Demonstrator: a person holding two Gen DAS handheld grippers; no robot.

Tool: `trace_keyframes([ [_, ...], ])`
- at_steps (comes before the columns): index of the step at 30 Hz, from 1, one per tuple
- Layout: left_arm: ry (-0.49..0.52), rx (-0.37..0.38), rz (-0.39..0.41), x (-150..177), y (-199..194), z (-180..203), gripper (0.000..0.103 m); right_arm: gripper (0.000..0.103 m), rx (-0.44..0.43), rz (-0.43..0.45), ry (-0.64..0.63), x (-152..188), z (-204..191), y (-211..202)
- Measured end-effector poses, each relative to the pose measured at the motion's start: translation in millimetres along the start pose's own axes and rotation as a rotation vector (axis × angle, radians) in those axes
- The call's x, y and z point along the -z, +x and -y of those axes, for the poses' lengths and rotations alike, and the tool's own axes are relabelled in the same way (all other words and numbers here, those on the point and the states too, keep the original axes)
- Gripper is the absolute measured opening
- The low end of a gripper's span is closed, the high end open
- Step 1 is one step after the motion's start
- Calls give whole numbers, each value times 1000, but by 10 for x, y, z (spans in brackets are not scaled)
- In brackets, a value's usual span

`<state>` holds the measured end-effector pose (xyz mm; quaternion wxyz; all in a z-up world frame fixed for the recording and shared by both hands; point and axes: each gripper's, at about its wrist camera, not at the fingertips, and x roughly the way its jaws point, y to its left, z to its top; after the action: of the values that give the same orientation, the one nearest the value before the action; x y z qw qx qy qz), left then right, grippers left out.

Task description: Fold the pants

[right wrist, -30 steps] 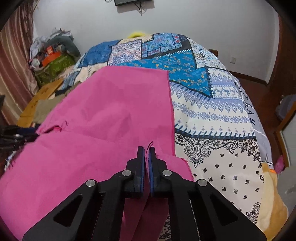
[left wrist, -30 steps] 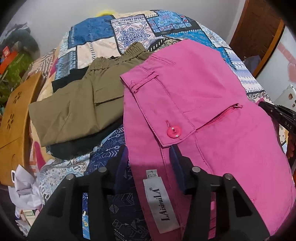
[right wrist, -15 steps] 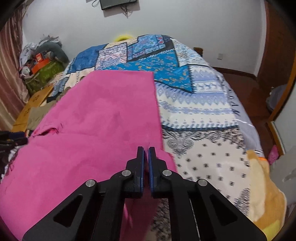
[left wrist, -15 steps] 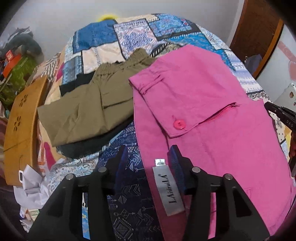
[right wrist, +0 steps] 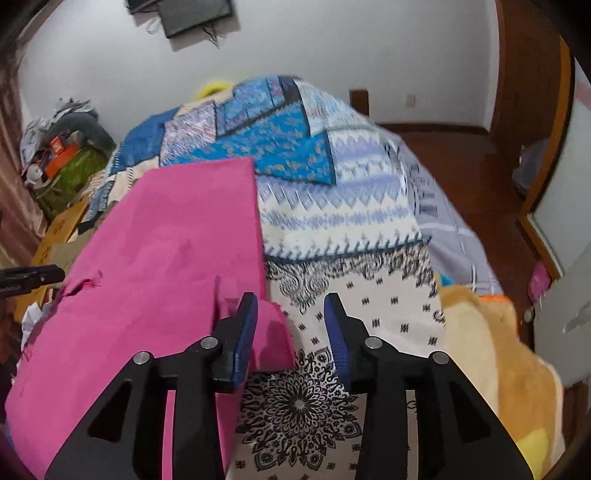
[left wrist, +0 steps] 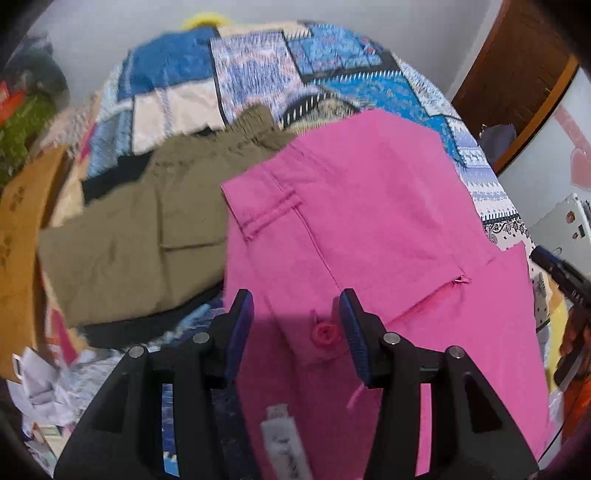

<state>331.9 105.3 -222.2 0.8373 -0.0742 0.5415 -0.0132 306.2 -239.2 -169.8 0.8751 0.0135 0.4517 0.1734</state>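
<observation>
Patchwork bedspread (right wrist: pixel 332 206) carries our pink pants (left wrist: pixel 369 229) beside olive shorts (left wrist: pixel 140 229). We hold the left gripper (left wrist: pixel 295 317) spread wide over the waistband button (left wrist: pixel 324 334). Our right gripper (right wrist: pixel 290 321) gapes, empty, at the hem.

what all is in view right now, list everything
pink pants: 1, pink, spread on the bed, button and zip showing
olive pants: 1, olive green, folded, beside the pink pants on a dark garment
dark garment: 1, black, under the olive pants
bedspread: 1, blue and white patchwork, covers the bed
blanket: 1, tan and yellow, at the bed's near corner
board: 1, brown wood, at the bed's side
clutter pile: 1, mixed colours, by the wall
screen: 1, black, on the wall
left tool: 1, black with blue pads, open over the waistband
right tool: 1, black with blue pads, open at the pants' edge
</observation>
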Motion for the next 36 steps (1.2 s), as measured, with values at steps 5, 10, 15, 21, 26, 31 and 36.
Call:
trace_keyframes([
  [5, -83, 88, -42, 16, 169, -76, 69, 34, -56, -93, 24, 83, 23, 266],
  [10, -53, 83, -40, 53, 214, 17, 71, 34, -107, -129, 36, 202, -31, 375],
  [15, -46, 58, -6, 25, 161, 70, 28, 24, -142, -133, 28, 229, -43, 368],
  [21, -4, -49, 25, 44, 142, 81, 8, 6, -117, -118, -81, 224, -199, 388],
  [26, 47, -133, 46, 82, 112, 89, 6, 4, -63, -104, -171, 232, -282, 377],
  [31, 12, -124, 39, 132, 130, -42, 6, 4, -29, -101, -189, 261, -288, 405],
  [36, 31, -150, 37, 157, 166, 7, 6, 4, 0, -97, -195, 271, -330, 385],
])
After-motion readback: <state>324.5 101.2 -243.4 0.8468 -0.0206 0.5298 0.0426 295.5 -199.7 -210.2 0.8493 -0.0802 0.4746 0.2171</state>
